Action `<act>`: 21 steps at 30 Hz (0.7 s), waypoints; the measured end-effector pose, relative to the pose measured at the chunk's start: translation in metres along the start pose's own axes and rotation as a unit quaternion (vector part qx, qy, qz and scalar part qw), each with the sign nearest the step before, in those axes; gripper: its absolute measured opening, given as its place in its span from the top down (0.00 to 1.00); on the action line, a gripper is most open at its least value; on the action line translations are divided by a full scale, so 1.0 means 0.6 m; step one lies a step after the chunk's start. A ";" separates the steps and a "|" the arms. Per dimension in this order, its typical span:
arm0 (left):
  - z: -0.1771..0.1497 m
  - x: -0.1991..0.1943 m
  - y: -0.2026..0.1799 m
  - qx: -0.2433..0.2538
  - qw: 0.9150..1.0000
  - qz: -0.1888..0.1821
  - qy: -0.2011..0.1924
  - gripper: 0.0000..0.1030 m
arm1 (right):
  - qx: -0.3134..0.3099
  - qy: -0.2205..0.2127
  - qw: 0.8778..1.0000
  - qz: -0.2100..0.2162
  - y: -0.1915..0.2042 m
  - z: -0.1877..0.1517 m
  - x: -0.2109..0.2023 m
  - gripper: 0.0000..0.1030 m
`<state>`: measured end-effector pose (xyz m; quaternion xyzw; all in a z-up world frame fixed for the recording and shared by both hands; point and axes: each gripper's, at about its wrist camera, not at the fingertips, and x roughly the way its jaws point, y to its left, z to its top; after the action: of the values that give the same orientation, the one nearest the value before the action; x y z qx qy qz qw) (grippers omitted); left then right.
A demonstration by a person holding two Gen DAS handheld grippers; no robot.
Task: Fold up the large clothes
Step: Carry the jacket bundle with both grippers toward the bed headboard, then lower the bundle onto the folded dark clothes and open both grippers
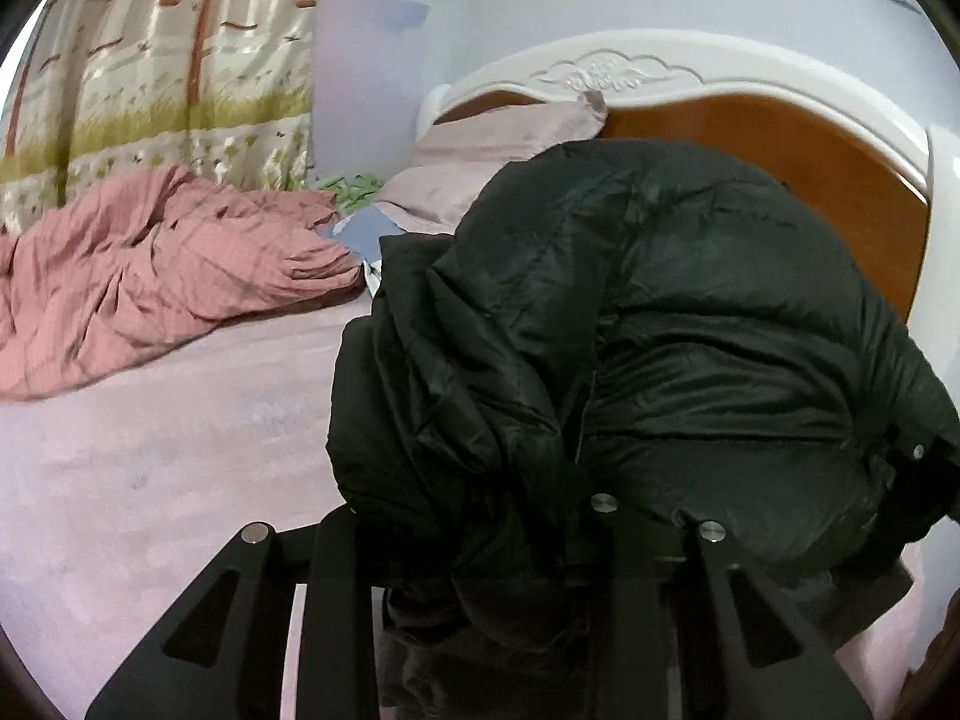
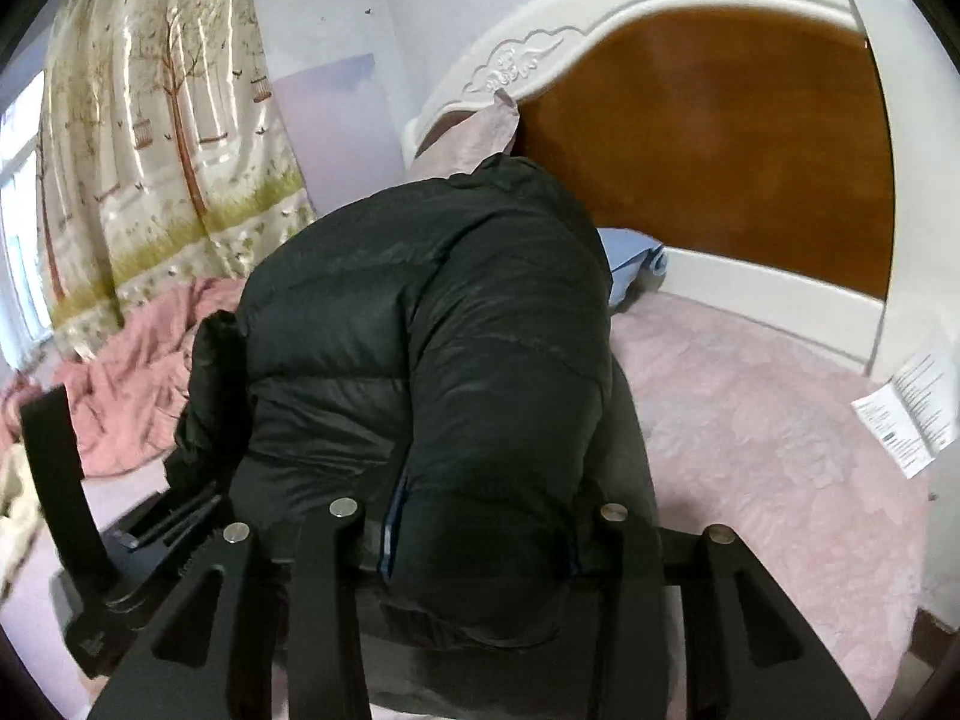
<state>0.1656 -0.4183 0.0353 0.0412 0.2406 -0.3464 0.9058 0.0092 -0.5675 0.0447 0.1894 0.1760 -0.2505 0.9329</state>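
A black puffer jacket [image 1: 660, 312] hangs bunched over the pink bed sheet [image 1: 150, 480] and fills the middle of both views. In the left wrist view my left gripper [image 1: 471, 513] is shut on a thick fold of the jacket, which bulges up between its fingers. Seen from the right wrist, my right gripper [image 2: 478, 510] is shut on another padded fold of the jacket [image 2: 432, 330]. The left gripper's black body [image 2: 78, 510] shows low on the left side of that view, close beside the jacket. The jacket's lower part is hidden behind the fingers.
A crumpled pink quilt [image 1: 150, 276] lies at the far left below a tree-print curtain [image 1: 168, 60]. A pale pillow [image 1: 498, 138] leans on the white and brown headboard [image 1: 810, 168]. A printed paper sheet [image 2: 906, 414] lies on the bed sheet [image 2: 780, 450] at the right.
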 end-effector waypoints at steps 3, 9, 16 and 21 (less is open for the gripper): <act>0.002 -0.015 0.001 0.010 1.000 -0.001 0.000 0.67 | 0.014 0.007 1.000 0.009 -0.004 0.002 -0.007 0.59; 0.017 -0.056 -0.004 0.041 0.998 0.034 -0.024 0.34 | 0.010 -0.032 0.998 -0.056 0.003 -0.001 -0.037 0.34; 0.032 -0.151 0.027 0.049 0.994 0.038 -0.094 0.22 | -0.010 -0.125 0.989 -0.075 0.038 0.009 -0.124 0.23; 0.032 -0.223 0.036 0.077 0.984 0.054 -0.155 0.00 | -0.055 -0.153 0.984 -0.069 0.093 0.006 -0.154 0.13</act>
<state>0.1014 -0.3254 0.1124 0.0695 0.0679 -0.3170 0.9435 -0.0356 -0.4873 0.1016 0.0847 0.0575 -0.3303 0.9383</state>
